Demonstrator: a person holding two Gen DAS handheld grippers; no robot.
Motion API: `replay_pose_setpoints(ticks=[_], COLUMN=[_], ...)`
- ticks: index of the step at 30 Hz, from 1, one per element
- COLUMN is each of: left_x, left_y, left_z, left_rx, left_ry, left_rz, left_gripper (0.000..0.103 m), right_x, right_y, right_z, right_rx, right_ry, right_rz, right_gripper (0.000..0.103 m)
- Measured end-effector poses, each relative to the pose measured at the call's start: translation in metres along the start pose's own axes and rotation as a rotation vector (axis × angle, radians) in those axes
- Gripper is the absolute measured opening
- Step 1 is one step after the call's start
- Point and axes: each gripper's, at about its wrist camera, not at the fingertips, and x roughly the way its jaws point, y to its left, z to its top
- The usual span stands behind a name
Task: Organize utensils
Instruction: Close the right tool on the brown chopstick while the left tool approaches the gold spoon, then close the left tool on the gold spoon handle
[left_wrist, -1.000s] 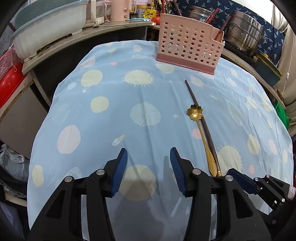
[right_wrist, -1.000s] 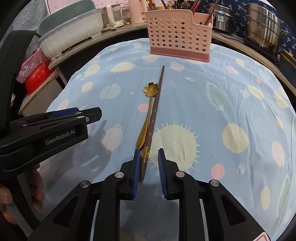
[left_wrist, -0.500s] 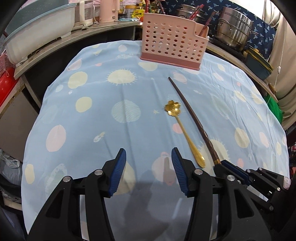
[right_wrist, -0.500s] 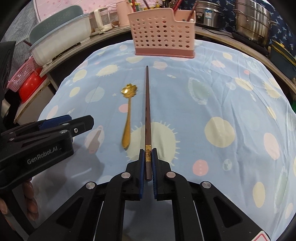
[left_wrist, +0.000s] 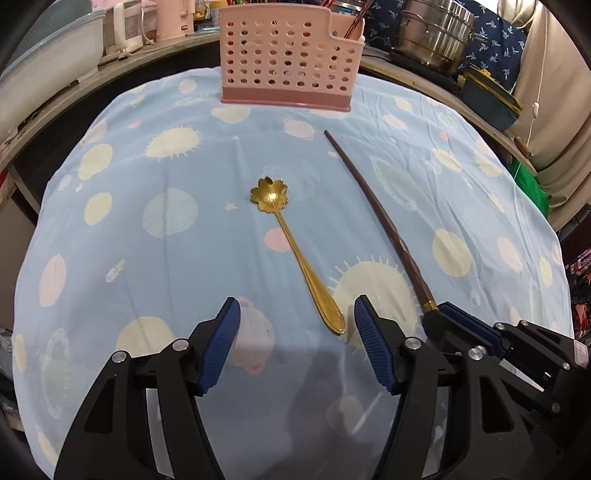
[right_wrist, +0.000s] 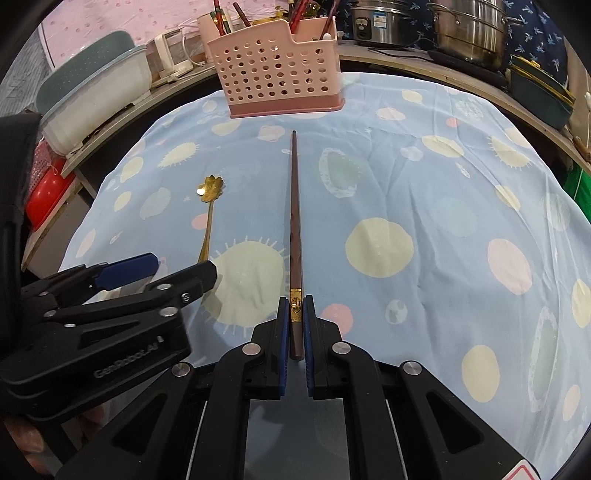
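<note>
A: Counting what is lying on the spotted blue cloth (left_wrist: 177, 258), I am seeing one gold spoon (left_wrist: 295, 254) with a flower-shaped bowl and one dark brown chopstick (right_wrist: 295, 221).

B: And one pink perforated caddy (right_wrist: 277, 70) is standing at the far edge of the cloth, with several red and dark sticks poking out of it; they are too crowded to count.

A: Two grippers are showing. The right gripper (right_wrist: 295, 317) is pointing steeply down toward the cloth, its blue pads clenching the chopstick at the gold band near its thick end.

B: The chopstick is running straight away from those pads toward the caddy, its thin tip stopping short of the caddy's base.

A: The left gripper (left_wrist: 295, 321) is also tilting downward, just beside the right one. Its jaws are opening, and the spoon's handle tip is lying between the fingers (left_wrist: 221, 343), nearer the right-hand pad, with neither pad touching it.

B: The spoon is resting flat on the cloth, its bowl pointing toward the caddy, well apart from the chopstick at the bowl end.

A: A bit of the person's hand (right_wrist: 26, 443) is showing under the left gripper in the right wrist view.
</note>
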Motion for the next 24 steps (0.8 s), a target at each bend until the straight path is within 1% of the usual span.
replay_pose_setpoints(ticks=[1,5,10,13,14,15,24], left_x=[0.000,-0.002,-0.006,-0.007,-0.007,-0.007,-0.021], left_y=[-0.001,-0.002,0.009,0.013,0.015,0.016,0.022], left_z=[0.000,-0.004,-0.007,-0.008,-0.008,-0.008,-0.005], left_rx=[0.009,0.044,0.031,0.021,0.018,0.014,-0.014], left_ry=[-0.008,-0.025,-0.034,-0.037,-0.036,-0.035,-0.047], left_rz=[0.009,0.041,0.034,0.028,0.022,0.015,-0.022], left_gripper=[0.060,0.050,0.034,0.021,0.015,0.011,0.010], right_x=[0.000,0.001,0.001,0.001,0.001,0.001,-0.011], right_y=[0.000,-0.001,0.001,0.001,0.001,0.001,0.004], right_z=[0.000,-0.001,-0.002,-0.002,-0.002,-0.002,0.002], right_rx=[0.000,0.000,-0.002,-0.002,-0.002,-0.002,-0.001], right_ry=[0.000,0.000,0.000,0.000,0.000,0.000,-0.026], right_rz=[0.000,0.003,0.005,0.005,0.005,0.006,0.017], right_gripper=[0.007,0.007,0.007,0.007,0.007,0.007,0.007])
